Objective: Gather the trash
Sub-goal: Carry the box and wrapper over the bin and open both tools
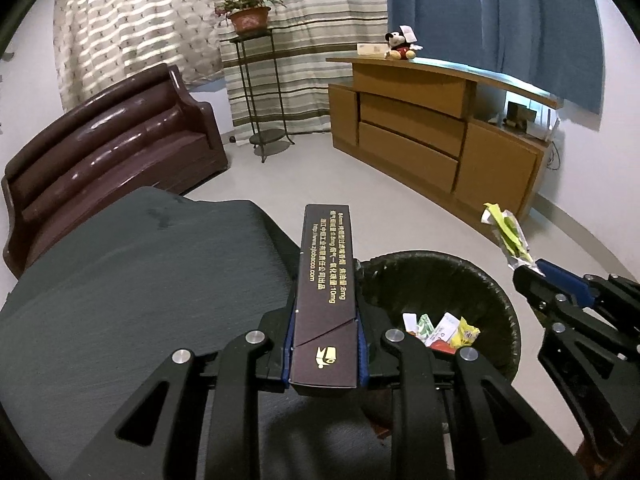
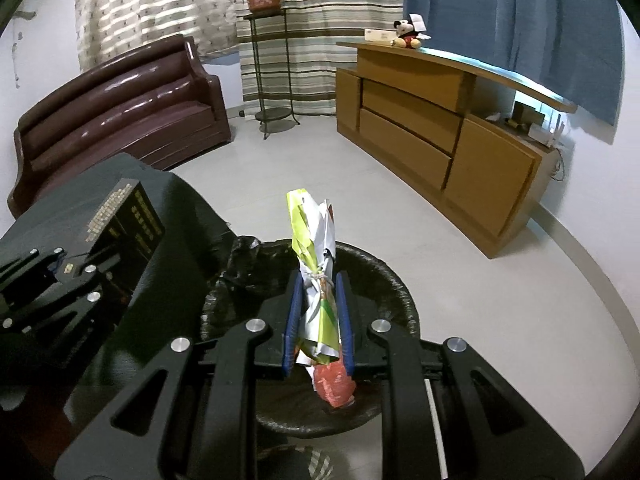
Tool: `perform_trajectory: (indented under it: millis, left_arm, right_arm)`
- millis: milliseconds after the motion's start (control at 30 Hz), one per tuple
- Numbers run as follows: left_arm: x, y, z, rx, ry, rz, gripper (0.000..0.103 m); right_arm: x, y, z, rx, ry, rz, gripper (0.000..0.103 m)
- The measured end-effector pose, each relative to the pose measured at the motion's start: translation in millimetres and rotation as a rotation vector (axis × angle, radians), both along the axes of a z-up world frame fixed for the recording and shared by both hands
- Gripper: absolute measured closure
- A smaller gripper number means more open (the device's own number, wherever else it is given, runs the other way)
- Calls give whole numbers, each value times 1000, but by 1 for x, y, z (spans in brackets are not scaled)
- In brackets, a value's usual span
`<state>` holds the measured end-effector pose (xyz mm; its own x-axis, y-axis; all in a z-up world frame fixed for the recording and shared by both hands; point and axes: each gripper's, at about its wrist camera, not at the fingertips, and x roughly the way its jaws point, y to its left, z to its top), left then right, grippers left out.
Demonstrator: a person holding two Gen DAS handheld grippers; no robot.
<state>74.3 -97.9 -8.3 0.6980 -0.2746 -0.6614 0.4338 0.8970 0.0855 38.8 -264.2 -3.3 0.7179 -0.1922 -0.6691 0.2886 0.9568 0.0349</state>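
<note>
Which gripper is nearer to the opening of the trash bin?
Right. The right gripper, shut on a crumpled wrapper, is over the trash bin opening. The left gripper, shut on a dark carton, is beside the bin's rim, over the dark table.

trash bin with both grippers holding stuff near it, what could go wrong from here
1. The long dark box in the left gripper sits over the bin's rim beside the dark table; released here, it might tip outside.
2. The crumpled wrapper in the right gripper is light and could cling to a pad.
3. The grippers are close together, so they could bump over the opening.
</note>
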Motion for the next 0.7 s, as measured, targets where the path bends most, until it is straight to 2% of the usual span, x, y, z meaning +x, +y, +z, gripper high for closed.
perform_trajectory:
  millis: [200, 367, 400, 467, 533, 700]
  left_arm:
    - [5, -9, -6, 11, 6, -11, 79]
    - [10, -17, -14, 20, 41, -30, 78]
    - [11, -19, -15, 23, 44, -35, 75]
    - [10, -22, -16, 33, 42, -37, 60]
    - [9, -21, -16, 32, 40, -36, 55]
    - [10, -21, -18, 28, 51, -30, 51]
  right_arm:
    - [3, -8, -6, 13, 6, -18, 86]
    - [8, -14, -11, 30, 10, -26, 84]
    - [9, -14, -12, 32, 9, -28, 84]
    - [10, -15, -13, 37, 11, -32, 83]
    - [10, -15, -14, 38, 9, -36, 74]
    - [8, -18, -15, 45, 9, -47, 71]
